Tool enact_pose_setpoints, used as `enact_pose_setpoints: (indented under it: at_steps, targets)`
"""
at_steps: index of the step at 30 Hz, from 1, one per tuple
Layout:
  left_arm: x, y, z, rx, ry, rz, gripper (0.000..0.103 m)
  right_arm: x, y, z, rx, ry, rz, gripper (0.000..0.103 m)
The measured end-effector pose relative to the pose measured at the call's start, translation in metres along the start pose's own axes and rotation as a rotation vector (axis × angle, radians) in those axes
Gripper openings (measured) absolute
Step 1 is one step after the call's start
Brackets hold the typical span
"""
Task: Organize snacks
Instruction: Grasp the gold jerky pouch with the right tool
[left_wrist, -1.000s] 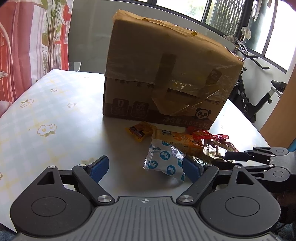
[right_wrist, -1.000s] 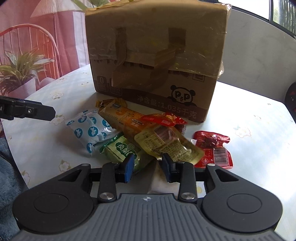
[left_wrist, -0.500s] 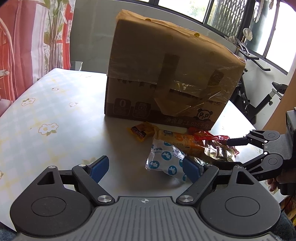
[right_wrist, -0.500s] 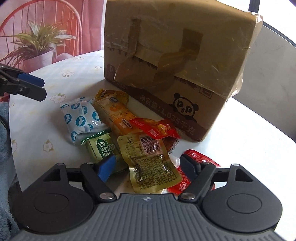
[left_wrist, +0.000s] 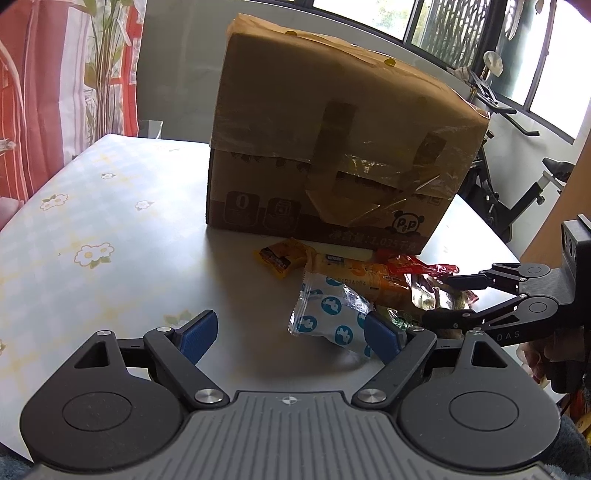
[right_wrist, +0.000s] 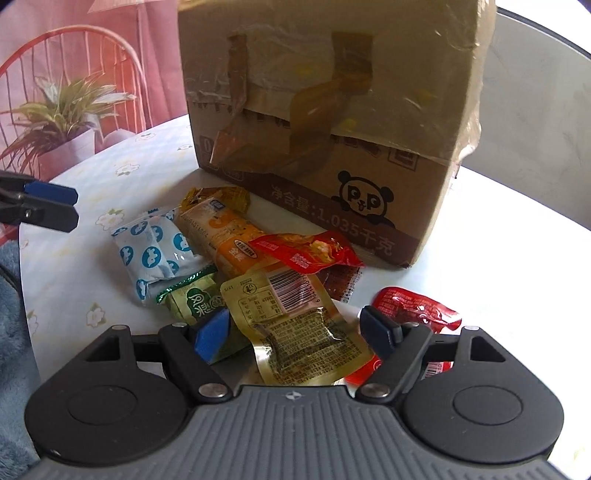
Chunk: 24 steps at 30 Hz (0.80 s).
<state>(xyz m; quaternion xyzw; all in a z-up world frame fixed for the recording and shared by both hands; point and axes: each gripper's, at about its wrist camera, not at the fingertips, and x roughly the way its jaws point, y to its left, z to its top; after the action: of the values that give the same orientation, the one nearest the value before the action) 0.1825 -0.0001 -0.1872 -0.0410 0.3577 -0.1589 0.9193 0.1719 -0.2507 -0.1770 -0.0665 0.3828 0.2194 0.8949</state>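
While both hands tilt their tools down toward the tabletop (left_wrist: 110, 229), the left tongs (left_wrist: 291, 334) hang with their blue pads well apart and nothing between them, aimed at bare surface with the snack pile off at about two o'clock. In the left wrist view the right tongs (left_wrist: 443, 299) reach in from three o'clock, their two black fingers spread and angled low over the near edge of the pile.

In the right wrist view the right tongs (right_wrist: 295, 334) stand wide, one pad on each side of a yellow packet (right_wrist: 299, 328) with a barcode; the pads do not press on it. The left pad sits over a green packet (right_wrist: 195, 302), and the right pad lies just beside a red packet (right_wrist: 417, 310) at four o'clock. A blue-spotted white packet (right_wrist: 155, 254) lies at ten o'clock of the yellow one, touching the green one. An orange bar (right_wrist: 225, 236) runs from the pile toward the cardboard box (right_wrist: 332, 110), with another red packet (right_wrist: 310, 251) lying across it. The box stands upright at twelve o'clock, taped shut, just behind the snacks. The left tongs' tip shows at nine o'clock, clear of the pile.
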Motion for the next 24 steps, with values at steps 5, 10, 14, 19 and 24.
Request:
enact_pose_setpoints:
  at_steps: [5, 10, 14, 19, 24]
  targets:
    - [0.000, 0.001, 0.000, -0.006, -0.002, 0.002, 0.088, -0.003, 0.003, 0.000, 0.003, 0.022, -0.003, 0.078]
    - [0.001, 0.001, -0.001, -0.006, 0.003, -0.002, 0.088, -0.005, 0.008, 0.002, 0.088, 0.135, -0.060, 0.073]
    - [0.002, -0.001, -0.001, 0.001, 0.005, -0.007, 0.088, -0.015, 0.014, 0.003, 0.068, 0.076, -0.076, 0.073]
    - [0.000, 0.000, -0.001, -0.001, -0.001, -0.002, 0.088, -0.010, 0.012, 0.009, 0.068, 0.049, -0.083, 0.070]
    - [-0.001, 0.001, -0.002, -0.006, -0.002, 0.003, 0.088, -0.002, 0.010, 0.007, 0.093, 0.029, -0.116, 0.063]
